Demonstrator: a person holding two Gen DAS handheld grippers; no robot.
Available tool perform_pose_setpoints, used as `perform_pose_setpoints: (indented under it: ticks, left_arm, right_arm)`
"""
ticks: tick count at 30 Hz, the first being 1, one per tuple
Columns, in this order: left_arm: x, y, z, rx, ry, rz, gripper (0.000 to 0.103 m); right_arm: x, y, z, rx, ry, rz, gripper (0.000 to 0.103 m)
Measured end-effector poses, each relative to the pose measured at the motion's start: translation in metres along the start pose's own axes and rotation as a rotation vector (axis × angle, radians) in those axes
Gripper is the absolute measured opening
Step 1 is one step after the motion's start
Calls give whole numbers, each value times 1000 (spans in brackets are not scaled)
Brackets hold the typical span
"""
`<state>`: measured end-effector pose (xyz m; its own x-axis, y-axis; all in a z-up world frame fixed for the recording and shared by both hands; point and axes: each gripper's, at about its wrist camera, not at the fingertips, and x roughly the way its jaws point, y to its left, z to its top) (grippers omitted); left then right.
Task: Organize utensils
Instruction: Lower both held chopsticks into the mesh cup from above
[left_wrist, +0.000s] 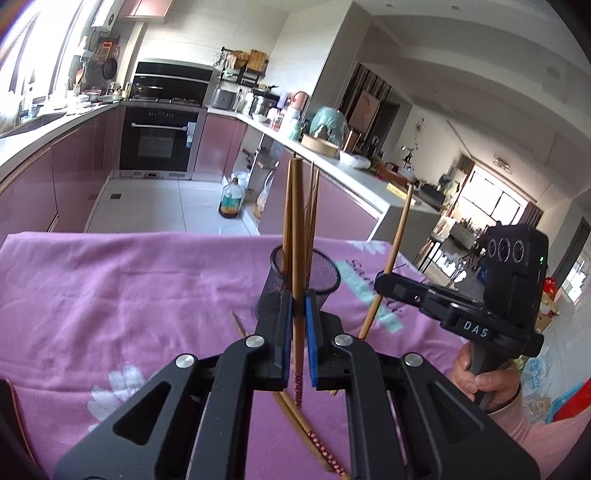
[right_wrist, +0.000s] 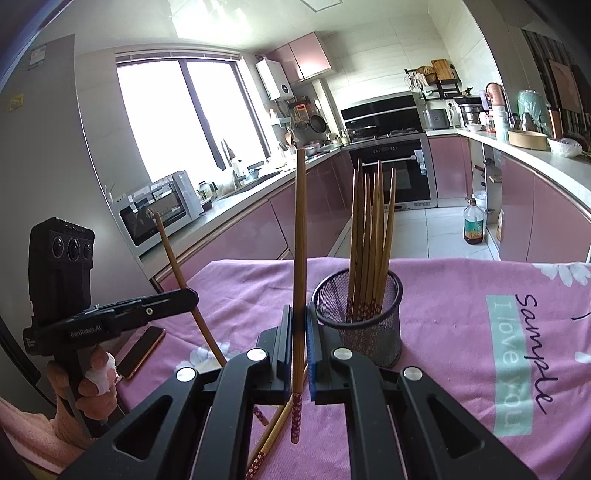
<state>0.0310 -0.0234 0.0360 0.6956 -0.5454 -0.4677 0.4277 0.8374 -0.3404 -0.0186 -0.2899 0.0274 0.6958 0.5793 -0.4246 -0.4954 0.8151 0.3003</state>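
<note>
- Chopsticks are the things to organize here; some stand in a cup, some lie on the bench, and one is in each gripper.
- The bench (right_wrist: 461, 280) carries a pink cloth (left_wrist: 129, 280) with white flowers and printed words.
- The left gripper (left_wrist: 299, 314) is closed on one chopstick (left_wrist: 297, 229), which stands almost upright above the cloth, patterned end down. In the right wrist view the same stick is seen tilted.
- The right gripper (right_wrist: 298, 328) is also closed on a single chopstick (right_wrist: 300, 236), nearly upright, its red patterned end hanging free below the jaws.
- A black mesh cup (right_wrist: 364, 321) stands on the cloth just beside the right gripper, on its right in that view.
- The bundle of chopsticks (right_wrist: 371, 236) stands inside this cup, leaning on its wall, thin ends up.
- A phone (right_wrist: 142, 350) lies flat on the cloth near the person's left hand (right_wrist: 92, 384).
- Loose chopsticks (left_wrist: 306, 432) lie crossed on the cloth under both grippers.
</note>
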Motion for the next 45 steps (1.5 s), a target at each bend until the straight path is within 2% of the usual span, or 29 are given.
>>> perform_pose_setpoints:
  ticks: [30, 38, 45]
  left_arm:
    - [-9, -48, 87, 113, -178, -10, 7]
    - [-3, -50, 89, 119, -172, 19, 7]
    - [15, -49, 87, 129, -123, 44, 7]
  right_arm:
    - [-11, 6, 66, -96, -149, -40, 6]
    - [1, 4, 73, -88, -161, -59, 6]
    - [17, 0, 72, -71, -138, -89, 6]
